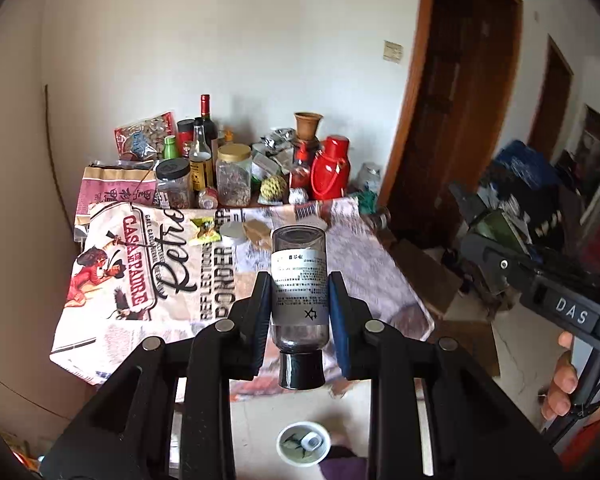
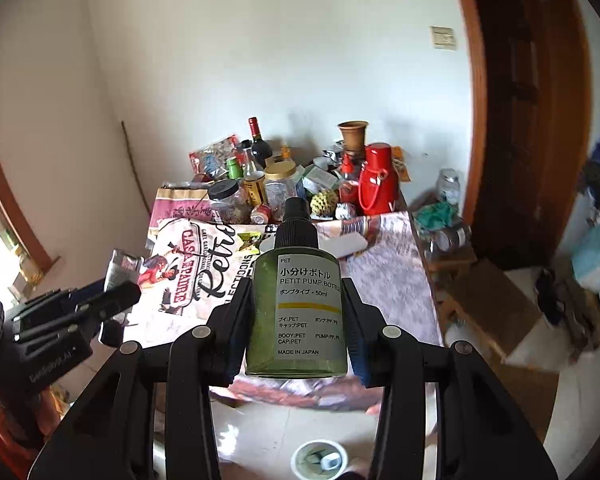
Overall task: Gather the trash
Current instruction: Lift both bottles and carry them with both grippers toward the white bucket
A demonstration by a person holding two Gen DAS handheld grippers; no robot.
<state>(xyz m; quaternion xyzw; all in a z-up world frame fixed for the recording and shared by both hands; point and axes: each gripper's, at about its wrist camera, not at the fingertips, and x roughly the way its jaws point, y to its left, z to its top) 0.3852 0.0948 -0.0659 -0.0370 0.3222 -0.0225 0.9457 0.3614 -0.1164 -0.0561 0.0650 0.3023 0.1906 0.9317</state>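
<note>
Above the near edge of the table (image 1: 396, 280), the left gripper (image 1: 299, 304) pinches a grey bottle (image 1: 299, 280) upside down, black cap toward the floor. Its blue pads (image 1: 337, 312) press both sides of the label. The right gripper (image 2: 298, 320) clamps a green pump bottle (image 2: 296, 312) upright, fingers tight on its sides. Directly below on the floor sits a small white bin (image 1: 303, 443) with scraps inside. Farther back on the printed cloth (image 1: 148, 276) lie a yellow wrapper (image 1: 205, 231) and a brown scrap (image 1: 258, 234); jars and bottles crowd the wall end.
</note>
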